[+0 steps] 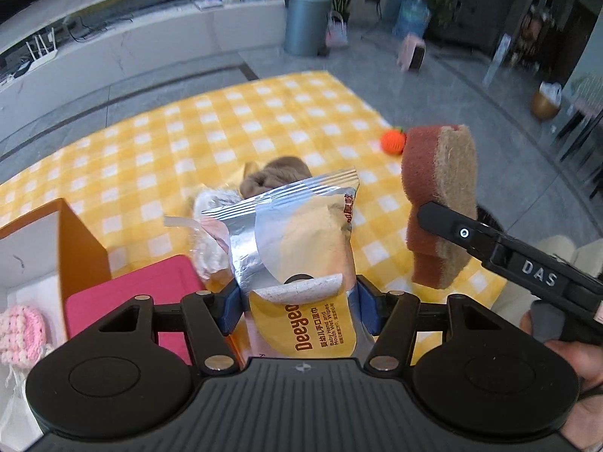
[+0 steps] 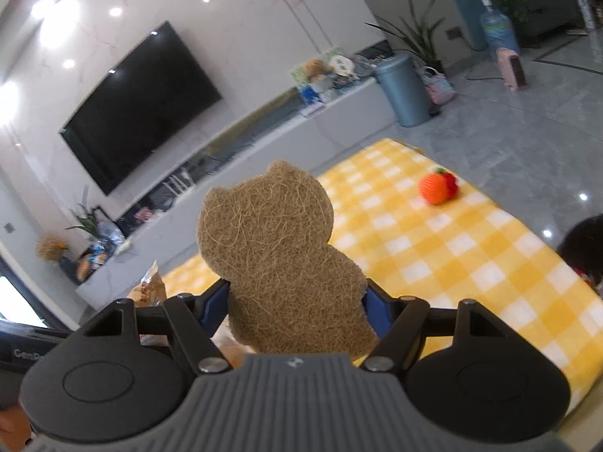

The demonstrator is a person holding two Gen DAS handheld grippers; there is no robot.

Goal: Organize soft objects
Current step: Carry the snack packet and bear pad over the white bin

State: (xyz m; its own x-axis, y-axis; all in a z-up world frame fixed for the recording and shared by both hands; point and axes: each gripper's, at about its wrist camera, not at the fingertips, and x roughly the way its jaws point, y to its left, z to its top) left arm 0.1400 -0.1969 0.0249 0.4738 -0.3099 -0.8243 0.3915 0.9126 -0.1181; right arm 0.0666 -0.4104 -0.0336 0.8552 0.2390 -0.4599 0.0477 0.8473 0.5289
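Note:
My left gripper (image 1: 297,301) is shut on a yellow and silver pack of baby wet wipes (image 1: 301,233), held upright above the yellow checked cloth (image 1: 188,143). My right gripper (image 2: 296,301) is shut on a bear-shaped scouring sponge (image 2: 271,233), tan fibre on one side and red-brown on the other. In the left wrist view the sponge (image 1: 437,188) hangs to the right of the pack, clamped by a black finger (image 1: 456,228). An orange knitted ball (image 2: 435,188) lies on the far part of the cloth.
An orange box with a white inside (image 1: 83,241) stands at the left, a pink flat case (image 1: 132,297) beside it and a pink knitted piece (image 1: 19,331) in it. A brown soft item (image 1: 279,177) and a clear plastic bag (image 1: 211,211) lie behind the pack. Grey tiled floor surrounds the cloth.

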